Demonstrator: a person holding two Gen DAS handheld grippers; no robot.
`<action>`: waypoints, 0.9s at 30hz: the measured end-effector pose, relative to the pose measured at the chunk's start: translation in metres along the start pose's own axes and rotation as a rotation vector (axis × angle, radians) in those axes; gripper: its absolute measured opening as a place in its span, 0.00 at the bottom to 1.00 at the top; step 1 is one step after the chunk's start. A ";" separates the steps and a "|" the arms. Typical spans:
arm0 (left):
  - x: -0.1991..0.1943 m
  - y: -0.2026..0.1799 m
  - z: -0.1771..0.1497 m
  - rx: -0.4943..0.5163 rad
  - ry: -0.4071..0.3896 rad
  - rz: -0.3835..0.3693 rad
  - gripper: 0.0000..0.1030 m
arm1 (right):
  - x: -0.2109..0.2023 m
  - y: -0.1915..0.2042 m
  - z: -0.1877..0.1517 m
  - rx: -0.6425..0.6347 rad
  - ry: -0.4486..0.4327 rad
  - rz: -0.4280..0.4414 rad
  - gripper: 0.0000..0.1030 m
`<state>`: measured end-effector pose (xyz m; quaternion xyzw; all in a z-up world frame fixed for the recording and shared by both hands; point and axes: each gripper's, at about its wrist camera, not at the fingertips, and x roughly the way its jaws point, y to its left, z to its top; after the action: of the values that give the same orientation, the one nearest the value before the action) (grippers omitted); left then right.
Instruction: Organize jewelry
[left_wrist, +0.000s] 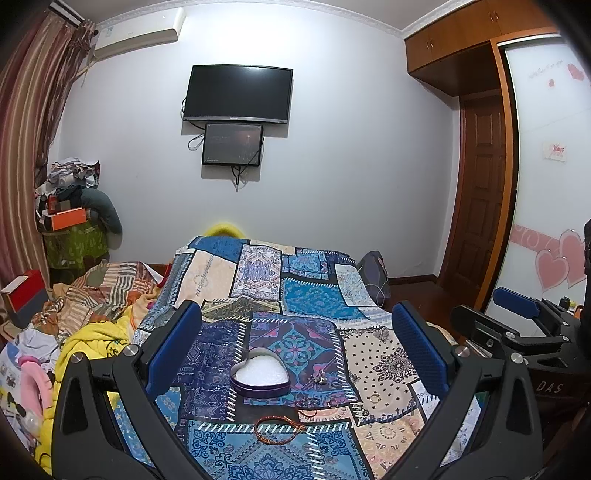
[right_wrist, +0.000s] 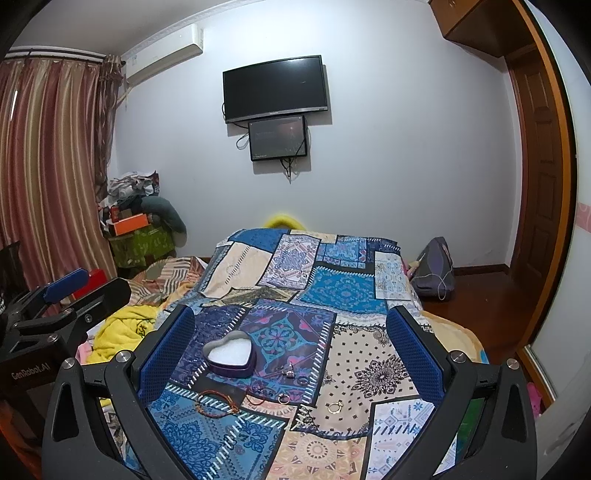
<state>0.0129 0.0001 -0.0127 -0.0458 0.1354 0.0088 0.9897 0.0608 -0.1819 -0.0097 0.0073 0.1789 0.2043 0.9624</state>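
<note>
Patchwork bedspread (right_wrist: 343, 291) covers bed below wall-mounted television (right_wrist: 275, 88).

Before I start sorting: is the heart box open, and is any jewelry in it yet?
Open and empty: the heart box has no lid on, and only its white lining shows. The bracelet and gold ring lie outside on the cloth.

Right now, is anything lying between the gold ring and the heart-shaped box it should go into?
Yes, loosely. Between the gold ring and the heart-shaped box, a few small silver pieces lie scattered on the patterned cloth. They are flat and low, so lifting the ring over them looks easy.
</note>
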 end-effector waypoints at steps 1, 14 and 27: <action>0.002 0.000 0.000 0.001 0.004 0.000 1.00 | 0.002 -0.001 -0.001 0.000 0.004 -0.004 1.00; 0.061 0.024 -0.032 -0.017 0.179 0.072 1.00 | 0.054 -0.038 -0.032 0.020 0.181 -0.108 1.00; 0.130 0.061 -0.116 -0.052 0.520 0.074 0.98 | 0.107 -0.057 -0.088 0.028 0.425 -0.046 0.92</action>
<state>0.1051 0.0508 -0.1646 -0.0668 0.3863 0.0363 0.9192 0.1433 -0.1971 -0.1337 -0.0268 0.3810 0.1768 0.9071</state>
